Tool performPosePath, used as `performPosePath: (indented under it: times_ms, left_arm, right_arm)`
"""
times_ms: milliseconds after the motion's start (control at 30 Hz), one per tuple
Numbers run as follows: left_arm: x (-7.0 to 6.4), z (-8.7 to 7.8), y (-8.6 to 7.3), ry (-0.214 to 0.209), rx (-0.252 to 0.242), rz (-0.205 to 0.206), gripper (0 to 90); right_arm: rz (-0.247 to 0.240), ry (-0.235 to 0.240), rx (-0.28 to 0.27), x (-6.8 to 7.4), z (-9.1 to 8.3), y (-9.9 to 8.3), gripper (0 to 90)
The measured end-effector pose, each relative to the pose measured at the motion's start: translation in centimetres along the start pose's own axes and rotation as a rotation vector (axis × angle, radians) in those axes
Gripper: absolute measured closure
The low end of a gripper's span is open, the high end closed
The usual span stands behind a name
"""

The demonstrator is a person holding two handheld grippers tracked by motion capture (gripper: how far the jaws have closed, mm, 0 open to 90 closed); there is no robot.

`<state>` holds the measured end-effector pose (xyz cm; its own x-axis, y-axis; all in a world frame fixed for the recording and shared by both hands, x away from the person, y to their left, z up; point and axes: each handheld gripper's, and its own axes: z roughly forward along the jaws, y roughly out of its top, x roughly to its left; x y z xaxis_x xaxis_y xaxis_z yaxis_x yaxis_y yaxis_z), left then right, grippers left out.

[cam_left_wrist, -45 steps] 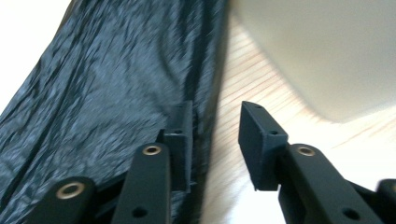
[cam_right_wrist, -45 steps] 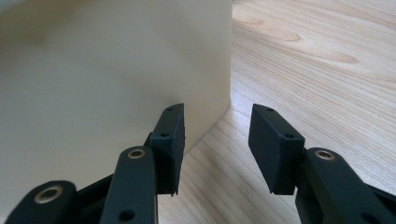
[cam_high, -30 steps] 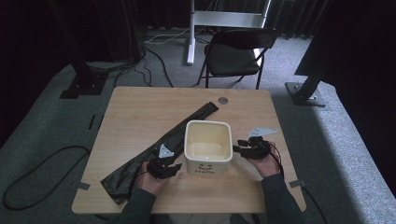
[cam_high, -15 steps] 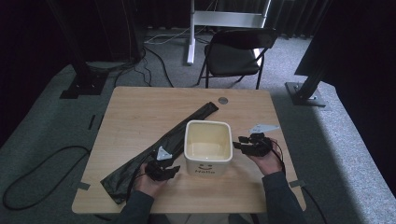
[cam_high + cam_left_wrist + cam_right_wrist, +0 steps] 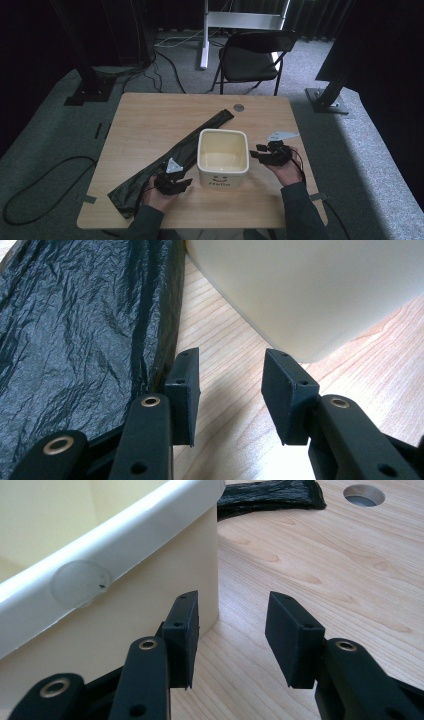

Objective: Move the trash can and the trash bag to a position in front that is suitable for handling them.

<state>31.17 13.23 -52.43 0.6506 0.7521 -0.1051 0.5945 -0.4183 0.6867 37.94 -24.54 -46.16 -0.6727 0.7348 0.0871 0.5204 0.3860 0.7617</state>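
Observation:
A cream square bin [image 5: 223, 156] marked "Hello" stands in the middle of the wooden table [image 5: 150, 120]. A long black plastic bag [image 5: 165, 160] lies flat, running diagonally from the bin's far side to the table's near left. My left gripper [image 5: 181, 184] is open at the bin's near left corner, with the bag [image 5: 75, 330] on its left and the bin wall [image 5: 310, 290] ahead. My right gripper [image 5: 256, 154] is open beside the bin's right wall [image 5: 100, 605], jaws apart with nothing between them.
A round cable hole [image 5: 238, 107] sits at the table's far edge. A black folding chair [image 5: 255, 55] stands behind the table, stand bases [image 5: 327, 100] rest on the carpet, and a cable [image 5: 45, 185] loops on the floor at left.
My right gripper has shifted slightly left toward the bin's right wall. My left gripper stays near the bin's front left corner.

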Motion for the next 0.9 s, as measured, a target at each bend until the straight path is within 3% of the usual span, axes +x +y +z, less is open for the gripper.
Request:
performPosePath:
  times_ms: [900]
  left_arm:
    - [0.0, 0.4, 0.0, -0.010, 0.015, 0.005, 59.3]
  right_arm:
    - [0.004, -0.017, -0.022, -0.6, -1.2, 0.2, 54.7]
